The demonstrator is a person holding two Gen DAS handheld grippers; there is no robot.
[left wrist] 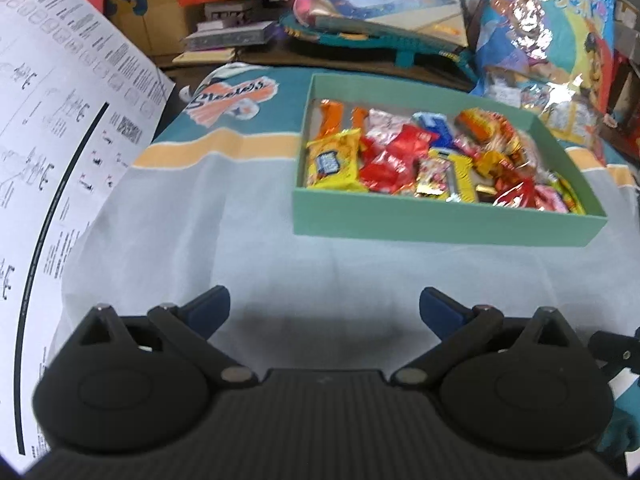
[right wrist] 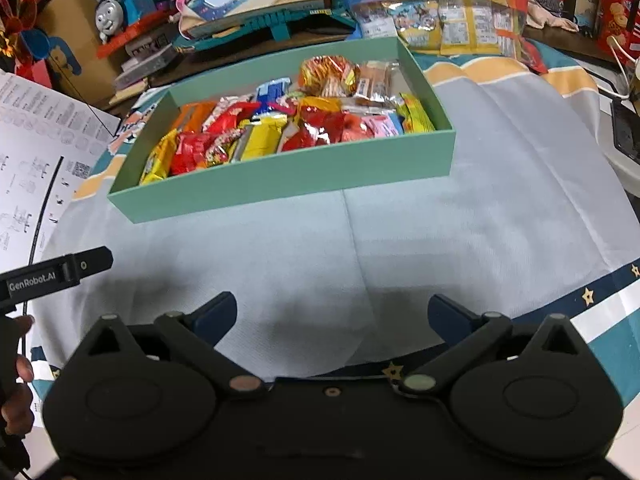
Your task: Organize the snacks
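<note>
Nearest to us, our left gripper (left wrist: 324,306) hangs over the pale cloth (left wrist: 240,240) with its jaws spread wide and nothing between them. Our right gripper (right wrist: 332,314) sits the same way, jaws wide apart and empty, above the same cloth, whose near hem carries a dark band with gold stars (right wrist: 588,294). At the left edge of the right wrist view we see a black bar of the left gripper marked GenRobot.AI (right wrist: 56,272) and the fingers of our left hand (right wrist: 18,384) wrapped around its handle.

Farther out, a shallow mint-green box (left wrist: 440,222) rests flat on the cloth, well apart from both grippers. It is filled with wrapped snacks (right wrist: 280,128) lying loose in one layer: a yellow pack (left wrist: 332,160) at the near left corner, red foil packs (left wrist: 396,160) in the middle, orange bars (left wrist: 332,118) at the far left, a blue-and-white pack (right wrist: 272,92) behind them, and a round orange-gold packet (right wrist: 328,74) toward the far right.

A printed instruction sheet (left wrist: 52,128) lies to the left. Beyond the box stand a blue toy train (right wrist: 124,4), stacked books and a large foil snack bag (left wrist: 548,28).
</note>
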